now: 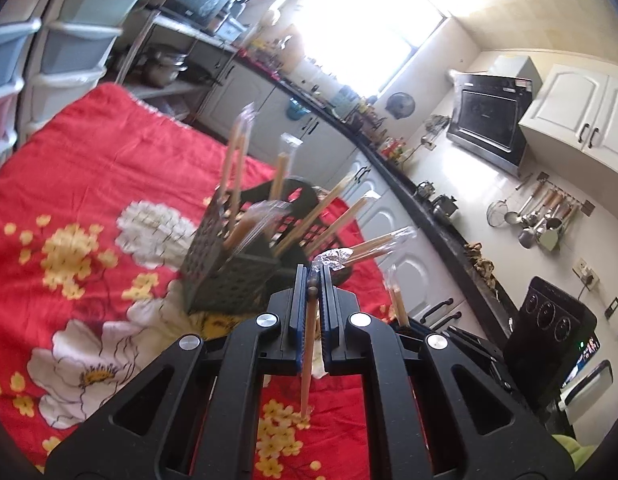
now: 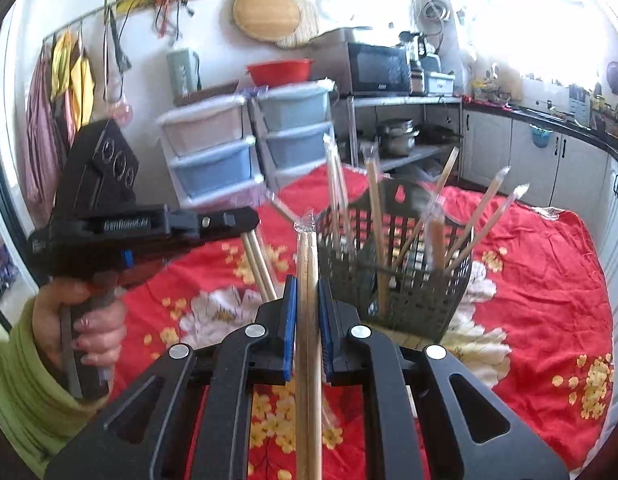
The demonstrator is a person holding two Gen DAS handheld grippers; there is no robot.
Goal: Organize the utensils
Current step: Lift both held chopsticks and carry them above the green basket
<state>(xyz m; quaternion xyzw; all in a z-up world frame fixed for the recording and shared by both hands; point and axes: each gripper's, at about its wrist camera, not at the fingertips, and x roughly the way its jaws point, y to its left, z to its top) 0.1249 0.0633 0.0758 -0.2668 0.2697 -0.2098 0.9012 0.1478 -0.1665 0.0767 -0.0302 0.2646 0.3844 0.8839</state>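
Kitchen cupboards and a dark worktop curve around the room behind a counter (image 2: 549, 280) spread with a red flowered cloth.

We hold a tool in each hand, both tilted a little downward toward the cloth. Our left hand (image 2: 89, 320), in a green sleeve (image 2: 13, 380), wraps the grip of its tool off to the left in the right wrist view. The left tongs (image 1: 313, 280) are pinched nearly shut on one wrapped pair of chopsticks (image 1: 307, 360), which hangs down between the pads with its clear wrapper crumpled at the top. The right tongs (image 2: 307, 284) are likewise almost closed on a second wrapped pair (image 2: 307, 340), standing upright through the jaws, its wrapper tip just above the pads.

On the cloth ahead stands one dark perforated basket (image 2: 409, 300). We count about six or seven wrapped pairs of chopsticks (image 2: 373, 200) standing in it, leaning outward at different angles; blur keeps us from an exact count. Another wrapped pair (image 1: 397, 300) pokes up just right of the left tongs, its base hidden.

Against the back wall stand two stacks of plastic drawers (image 2: 213, 152), three drawers each in the right wrist view, and a microwave (image 2: 377, 66) sits on a shelf beside them.
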